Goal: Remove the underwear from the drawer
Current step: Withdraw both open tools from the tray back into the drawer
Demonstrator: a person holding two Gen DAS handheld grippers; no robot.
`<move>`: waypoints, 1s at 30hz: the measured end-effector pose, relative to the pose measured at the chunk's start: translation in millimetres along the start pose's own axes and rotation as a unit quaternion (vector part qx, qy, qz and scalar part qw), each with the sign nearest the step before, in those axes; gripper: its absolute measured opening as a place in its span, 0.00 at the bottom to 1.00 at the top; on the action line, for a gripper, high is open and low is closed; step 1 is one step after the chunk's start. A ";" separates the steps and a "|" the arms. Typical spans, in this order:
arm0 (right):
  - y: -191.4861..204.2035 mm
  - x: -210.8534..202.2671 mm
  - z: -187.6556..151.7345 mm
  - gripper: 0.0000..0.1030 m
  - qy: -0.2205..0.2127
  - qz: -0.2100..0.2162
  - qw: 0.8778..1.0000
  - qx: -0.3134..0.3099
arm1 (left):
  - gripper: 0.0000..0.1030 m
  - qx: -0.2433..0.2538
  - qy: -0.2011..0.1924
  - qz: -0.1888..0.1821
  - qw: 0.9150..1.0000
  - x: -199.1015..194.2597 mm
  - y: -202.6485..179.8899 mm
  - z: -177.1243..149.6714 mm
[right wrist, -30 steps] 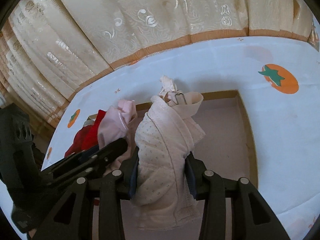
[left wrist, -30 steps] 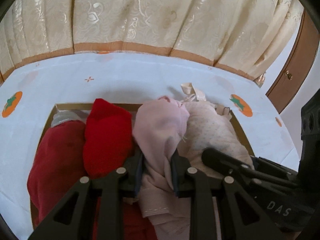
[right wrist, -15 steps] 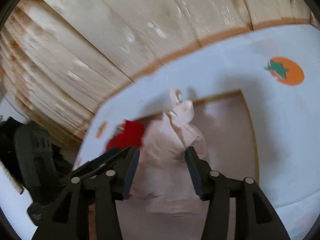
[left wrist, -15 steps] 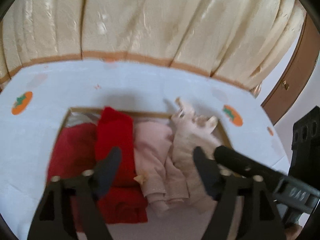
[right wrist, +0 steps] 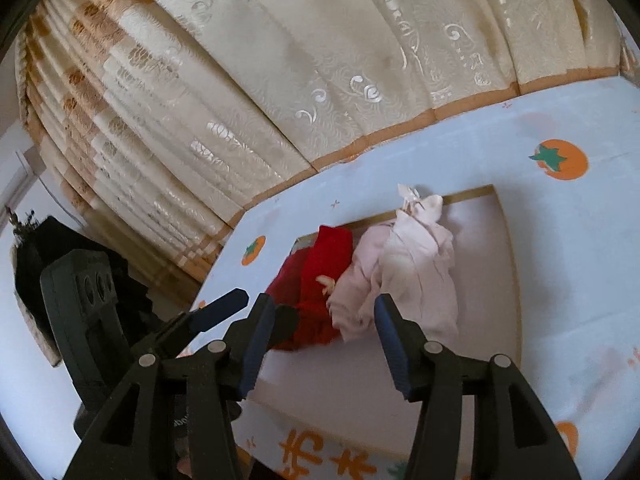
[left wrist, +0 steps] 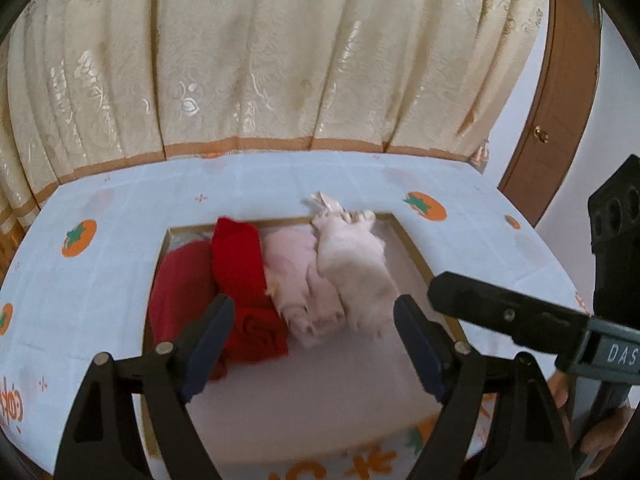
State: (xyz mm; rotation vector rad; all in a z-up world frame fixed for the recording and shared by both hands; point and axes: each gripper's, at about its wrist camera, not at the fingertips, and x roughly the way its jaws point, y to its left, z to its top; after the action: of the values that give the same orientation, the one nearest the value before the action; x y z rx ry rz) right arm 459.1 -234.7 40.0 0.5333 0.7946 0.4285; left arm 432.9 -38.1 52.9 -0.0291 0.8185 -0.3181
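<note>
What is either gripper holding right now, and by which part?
Nothing. The left gripper and right gripper are both open above the drawer; the garments lie inside.

Red rolled garments (left wrist: 240, 280) lie beside pale pink ones (left wrist: 296, 272); the white cloth (left wrist: 100, 280) carries orange persimmon prints.

Count in the drawer (left wrist: 416, 254)
Two red garments (left wrist: 240, 264), one pink garment (left wrist: 294, 264), one cream garment (left wrist: 354, 264); two grippers (left wrist: 314, 336).

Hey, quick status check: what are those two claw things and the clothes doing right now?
Left tool open, right tool open. Underwear lying in drawer, ungripped. Nothing blocking.
</note>
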 end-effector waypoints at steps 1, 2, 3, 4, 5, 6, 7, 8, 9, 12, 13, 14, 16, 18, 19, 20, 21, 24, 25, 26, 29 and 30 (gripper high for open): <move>0.6 -4.6 -3.0 0.53 0.001 -0.002 1.000 -0.005 | 0.81 0.001 0.003 -0.004 1.000 -4.9 0.0 -4.3; 3.6 -9.6 -7.1 0.53 0.002 -0.002 1.000 -0.011 | 0.81 0.003 0.006 -0.010 1.000 -11.4 0.3 -10.1; 6.7 -15.7 -12.1 0.53 0.006 -0.002 1.000 -0.015 | 0.81 0.005 0.007 -0.014 1.000 -16.6 -0.2 -14.7; 9.7 -23.5 -18.3 0.53 0.011 -0.003 1.000 -0.019 | 0.81 0.009 0.008 -0.017 1.000 -22.2 -0.2 -20.2; 12.3 -31.7 -24.4 0.53 0.015 -0.004 1.000 -0.023 | 0.81 0.013 0.008 -0.019 1.000 -28.9 0.1 -27.3; 14.2 -38.9 -30.2 0.53 0.017 -0.004 1.000 -0.025 | 0.81 0.017 0.010 -0.021 1.000 -33.7 0.0 -33.2; 15.7 -47.4 -37.1 0.53 0.017 -0.006 0.999 -0.028 | 0.81 0.022 0.015 -0.025 0.999 -39.6 -0.1 -42.2; 17.2 -56.0 -45.1 0.53 0.019 -0.006 0.999 -0.032 | 0.81 0.025 0.018 -0.028 0.999 -42.9 -0.3 -48.0; 18.6 -62.4 -52.2 0.53 0.022 -0.007 0.999 -0.035 | 0.81 0.028 0.023 -0.032 0.999 -46.3 -0.8 -54.7; 21.4 -79.1 -77.5 0.53 0.030 -0.005 0.999 -0.044 | 0.81 0.036 0.033 -0.042 0.998 -56.4 -1.8 -76.2; 22.0 -83.5 -88.8 0.53 0.036 -0.005 0.998 -0.044 | 0.81 0.038 0.038 -0.045 0.998 -58.9 -2.4 -83.5; 21.9 -86.0 -98.6 0.53 0.043 -0.005 0.998 -0.044 | 0.81 0.041 0.044 -0.051 0.997 -61.6 -3.0 -91.5; 20.8 -88.6 -117.0 0.53 0.056 -0.007 0.997 -0.044 | 0.81 0.051 0.055 -0.059 0.995 -66.2 -4.9 -106.9; 19.3 -90.4 -136.9 0.53 0.070 -0.006 0.996 -0.045 | 0.81 0.059 0.060 -0.060 0.995 -70.2 -6.9 -119.5; 18.4 -90.8 -144.5 0.53 0.076 -0.007 0.996 -0.046 | 0.81 0.062 0.064 -0.062 0.994 -71.5 -7.7 -126.2; 17.6 -91.9 -151.6 0.53 0.079 -0.006 0.996 -0.047 | 0.81 0.066 0.070 -0.064 0.993 -73.1 -8.1 -134.7; 16.8 -93.9 -159.1 0.53 0.080 -0.006 0.996 -0.047 | 0.81 0.066 0.073 -0.065 0.993 -73.8 -7.6 -138.5; 12.8 -98.8 -181.5 0.53 0.094 0.003 0.995 -0.041 | 0.81 0.067 0.094 -0.072 0.991 -72.5 -6.4 -154.9; 12.5 -100.3 -186.2 0.53 0.097 0.002 0.994 -0.041 | 0.81 0.070 0.104 -0.074 0.989 -70.7 -6.6 -161.3; 11.6 -102.2 -191.3 0.53 0.098 -0.004 0.994 -0.043 | 0.81 0.076 0.115 -0.075 0.988 -68.2 -7.7 -169.4; 7.5 -105.4 -204.6 0.53 0.103 -0.021 0.993 -0.051 | 0.81 0.106 0.150 -0.069 0.980 -56.5 -13.9 -194.2; 4.1 -105.7 -210.8 0.53 0.105 -0.031 0.993 -0.052 | 0.81 0.112 0.158 -0.067 0.979 -53.4 -15.2 -200.3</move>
State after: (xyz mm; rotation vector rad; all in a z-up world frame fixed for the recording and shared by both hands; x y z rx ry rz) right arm 231.6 -229.1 -22.0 0.3695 0.9829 0.4704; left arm 250.2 -17.8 -44.1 0.1829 1.0945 -0.5506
